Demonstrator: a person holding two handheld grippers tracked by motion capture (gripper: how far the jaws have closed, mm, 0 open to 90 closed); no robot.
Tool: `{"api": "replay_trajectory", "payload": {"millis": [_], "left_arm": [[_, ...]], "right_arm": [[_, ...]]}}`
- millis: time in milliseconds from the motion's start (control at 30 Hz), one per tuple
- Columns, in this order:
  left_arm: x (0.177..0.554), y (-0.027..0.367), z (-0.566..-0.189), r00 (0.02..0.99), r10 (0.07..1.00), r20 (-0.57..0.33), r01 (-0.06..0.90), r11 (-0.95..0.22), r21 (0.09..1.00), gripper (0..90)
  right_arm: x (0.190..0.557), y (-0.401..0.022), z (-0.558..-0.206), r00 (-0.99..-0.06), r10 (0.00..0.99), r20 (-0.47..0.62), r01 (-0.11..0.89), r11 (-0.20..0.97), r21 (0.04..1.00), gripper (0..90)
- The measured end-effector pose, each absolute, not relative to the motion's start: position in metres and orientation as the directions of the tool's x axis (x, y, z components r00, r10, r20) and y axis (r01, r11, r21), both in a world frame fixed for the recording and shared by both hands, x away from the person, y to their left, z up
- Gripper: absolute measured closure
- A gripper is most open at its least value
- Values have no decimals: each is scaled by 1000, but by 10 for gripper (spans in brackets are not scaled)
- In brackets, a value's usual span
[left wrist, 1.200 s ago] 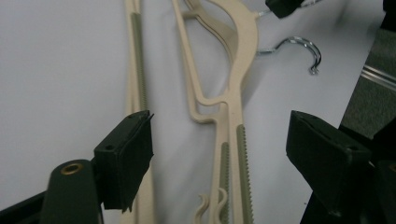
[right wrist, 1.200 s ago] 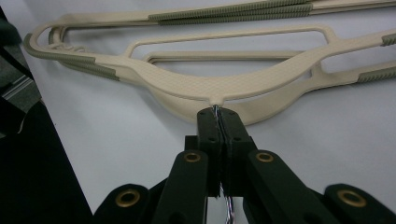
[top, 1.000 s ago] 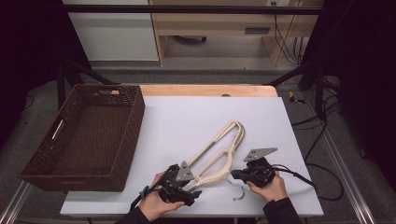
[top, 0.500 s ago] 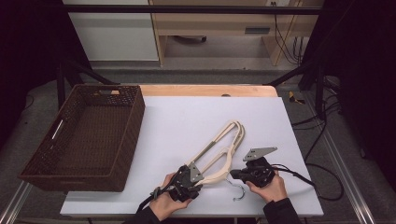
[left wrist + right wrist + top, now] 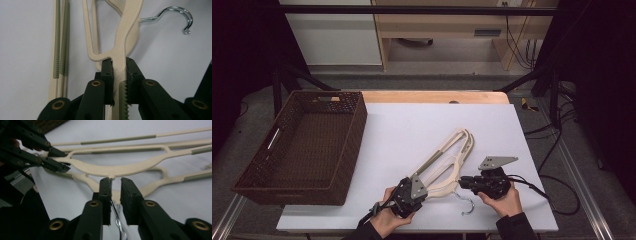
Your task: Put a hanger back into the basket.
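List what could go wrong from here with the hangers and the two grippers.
1. The left hand-held gripper clamps one shoulder of the top hanger, well off its middle, so it may tip or twist if lifted.
2. The right hand-held gripper has just been opening, with the metal hook loose between its jaws; the hook may snag.
3. The other hangers lie tangled under the top hanger and could drag along.

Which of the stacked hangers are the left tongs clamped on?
The top hanger: its textured arm sits pinched between the left tongs, which have just been closing. The other hanger lies flat on the table beside them.
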State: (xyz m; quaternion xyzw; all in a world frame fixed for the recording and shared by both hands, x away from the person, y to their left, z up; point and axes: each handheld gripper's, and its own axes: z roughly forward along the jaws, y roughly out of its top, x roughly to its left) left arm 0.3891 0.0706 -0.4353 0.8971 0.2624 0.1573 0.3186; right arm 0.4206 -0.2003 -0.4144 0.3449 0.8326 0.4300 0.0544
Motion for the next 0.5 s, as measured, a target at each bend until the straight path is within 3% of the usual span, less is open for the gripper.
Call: {"api": "replay_trajectory", "payload": {"millis": [33,200,233,400,500], "left_arm": [[389,72,-434,814,570,112,368,-656,659,793],[386,76,-425,816,567,113,353,-643,680,795],[386,77,-423,815,568,113,353,-641,681,795],[387,79,-424,813,570,118,357,-648,673,795],[387,79,-424,812,571,124,352,-648,675,796]], "right_arm": [[421,-200,-414,-756,621,206,528,392,754,765],[420,-210,-405,-763,613,206,471,310,826,561],[420,-210,-405,-763,613,206,471,310,826,561],[415,-225,-391,-744,636,202,399,181,899,391],[414,-229,-389,-728,664,170,370,173,913,347]]}}
